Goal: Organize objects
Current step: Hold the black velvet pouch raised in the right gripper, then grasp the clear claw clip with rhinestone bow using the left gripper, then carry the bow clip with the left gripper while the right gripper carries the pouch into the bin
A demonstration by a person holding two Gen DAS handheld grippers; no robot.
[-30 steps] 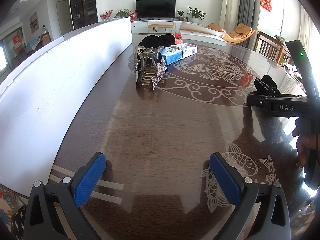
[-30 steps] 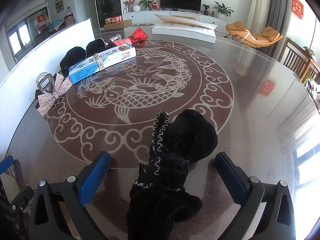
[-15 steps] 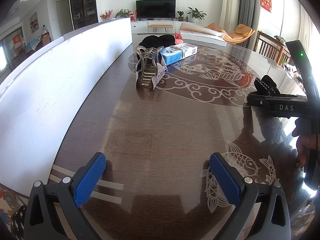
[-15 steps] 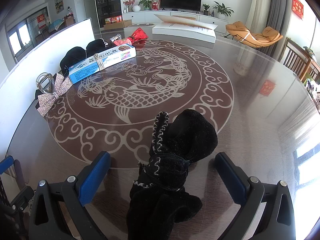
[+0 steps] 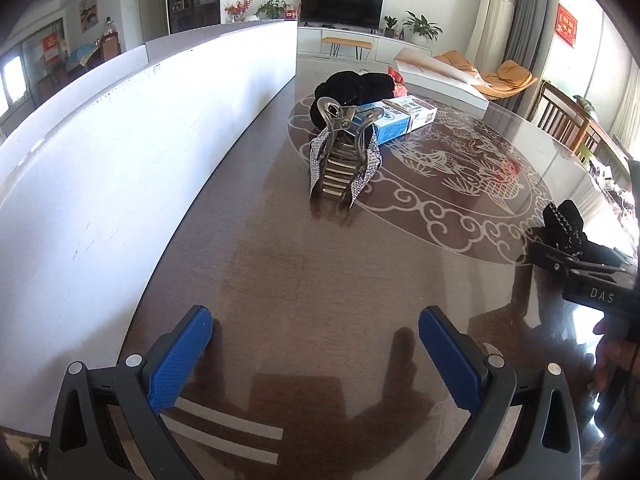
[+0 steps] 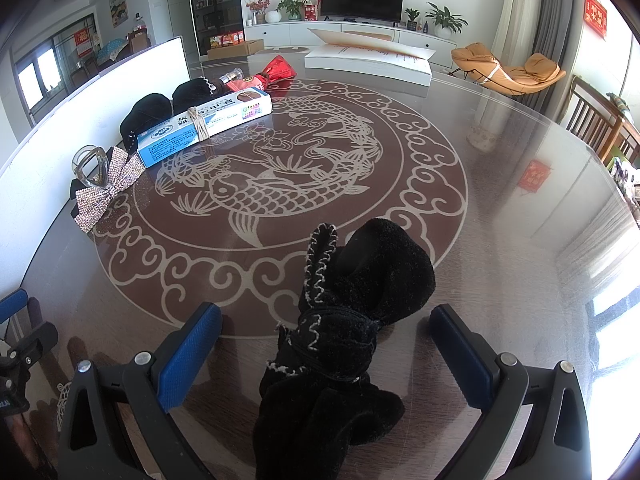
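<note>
A black fuzzy cloth item (image 6: 352,320) with white stitching lies on the dark table between the fingers of my right gripper (image 6: 326,344), which is open around it without closing. It also shows at the right of the left wrist view (image 5: 568,228). My left gripper (image 5: 316,344) is open and empty over bare table. A rhinestone hair claw clip (image 5: 344,160) stands ahead of it and shows in the right wrist view (image 6: 100,188). A blue and white box (image 6: 204,128) lies beyond the clip (image 5: 396,120), with black cloth items (image 6: 160,108) behind it.
A tall white board (image 5: 120,140) stands along the table's left side. A red packet and a bottle (image 6: 264,74) lie near the far edge, beside a large white open box (image 6: 368,60). Chairs (image 6: 600,124) stand at the right.
The left gripper has moved forward towards the hair clip, which looks nearer. The right gripper and the black cloth item have not moved.
</note>
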